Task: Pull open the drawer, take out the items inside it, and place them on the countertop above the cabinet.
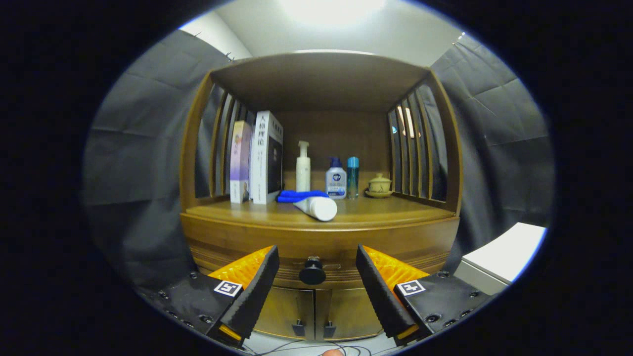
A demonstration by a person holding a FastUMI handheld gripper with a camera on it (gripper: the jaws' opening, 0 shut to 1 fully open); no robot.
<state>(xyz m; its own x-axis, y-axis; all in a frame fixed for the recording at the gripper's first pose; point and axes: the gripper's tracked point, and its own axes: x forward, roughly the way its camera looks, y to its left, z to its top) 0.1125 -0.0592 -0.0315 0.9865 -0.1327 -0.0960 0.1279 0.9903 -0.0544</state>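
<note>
Closed wooden drawer (316,247), its round dark knob (312,272) centred below the countertop (376,210).

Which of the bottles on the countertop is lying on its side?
The white bottle at the front, beside the blue cloth. The pump bottle, blue-capped bottle and slim teal bottle stand upright behind it.

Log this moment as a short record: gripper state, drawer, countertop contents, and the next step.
hand-held gripper: open, fingers either side of the drawer knob, not touching it
drawer knob: dark, round, centred between the fingers
drawer: looks closed
countertop: two upright books, pump bottle, two smaller bottles, lidded cup on a saucer
lying items: white tube on its side, blue item behind it
lower cabinet doors: shut
next step, likely: close on the knob and pull
</note>
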